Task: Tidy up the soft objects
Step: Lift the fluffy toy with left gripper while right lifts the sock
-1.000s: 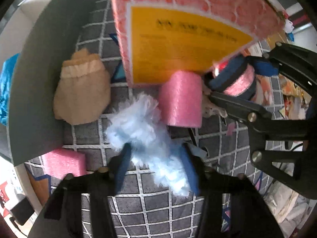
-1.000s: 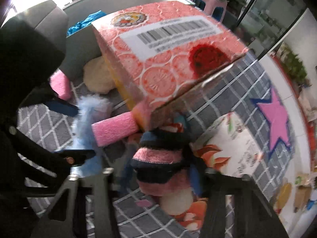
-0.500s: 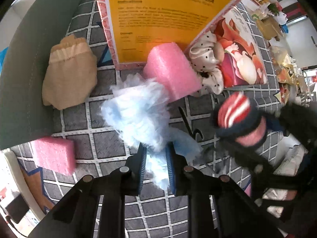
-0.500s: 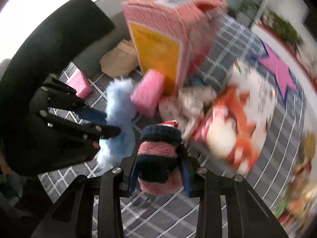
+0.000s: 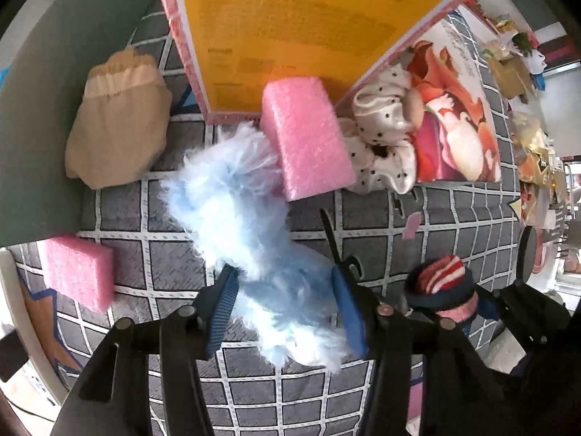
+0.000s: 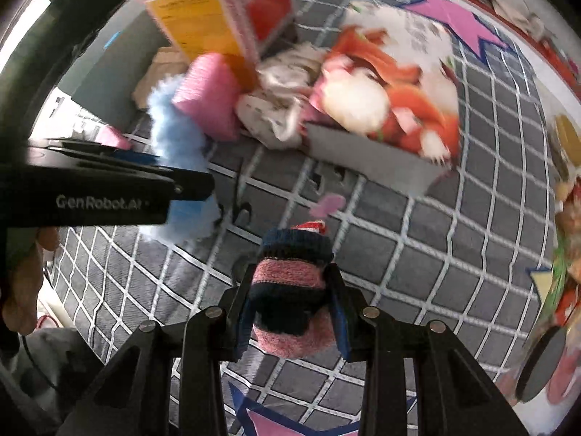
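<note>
Right tool (image 6: 290, 312) around striped sock (image 6: 290, 290)

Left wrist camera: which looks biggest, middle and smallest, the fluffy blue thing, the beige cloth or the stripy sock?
1. Fluffy blue thing, though it lies nearest the lens, which swells it.
2. Beige cloth, not much smaller.
3. Stripy sock, clearly smallest; the right gripper hides part of it.
</note>
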`<control>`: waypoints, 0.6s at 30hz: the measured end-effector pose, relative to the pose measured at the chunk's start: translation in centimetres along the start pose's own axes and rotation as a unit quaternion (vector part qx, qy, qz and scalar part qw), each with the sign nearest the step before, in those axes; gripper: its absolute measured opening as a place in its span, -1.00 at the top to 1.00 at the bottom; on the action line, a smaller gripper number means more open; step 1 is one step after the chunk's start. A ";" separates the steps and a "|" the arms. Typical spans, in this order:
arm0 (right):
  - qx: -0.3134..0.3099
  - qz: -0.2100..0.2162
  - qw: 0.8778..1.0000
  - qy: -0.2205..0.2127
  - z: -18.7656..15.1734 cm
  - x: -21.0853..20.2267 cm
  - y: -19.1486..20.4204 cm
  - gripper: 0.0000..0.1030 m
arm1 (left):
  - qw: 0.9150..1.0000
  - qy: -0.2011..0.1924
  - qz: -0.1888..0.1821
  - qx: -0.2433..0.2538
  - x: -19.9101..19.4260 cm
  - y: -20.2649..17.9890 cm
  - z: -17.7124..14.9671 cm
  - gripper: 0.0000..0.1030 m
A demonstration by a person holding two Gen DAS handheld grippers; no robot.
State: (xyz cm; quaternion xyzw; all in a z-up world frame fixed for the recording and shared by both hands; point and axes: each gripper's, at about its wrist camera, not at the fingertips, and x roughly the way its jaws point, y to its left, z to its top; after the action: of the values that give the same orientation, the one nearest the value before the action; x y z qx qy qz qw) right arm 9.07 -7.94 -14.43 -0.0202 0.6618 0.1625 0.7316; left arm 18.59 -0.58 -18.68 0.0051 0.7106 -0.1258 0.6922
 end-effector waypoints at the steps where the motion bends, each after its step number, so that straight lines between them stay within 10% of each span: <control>1: 0.007 0.002 1.000 0.004 -0.2 0.3 -0.2 0.27 | 1.000 0.004 0.003 0.002 0.3 0.2 0.0 0.47; 18: 0.036 0.025 0.999 0.024 -6.1 1.1 0.0 0.27 | 0.985 0.045 0.044 0.159 1.2 -0.3 -10.5 0.62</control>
State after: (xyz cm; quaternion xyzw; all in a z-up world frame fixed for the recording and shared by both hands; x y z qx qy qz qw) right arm 3.25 -9.17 -16.24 0.0187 0.6845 0.1566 0.7117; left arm 8.14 0.88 -19.75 0.1524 0.7114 -0.2059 0.6545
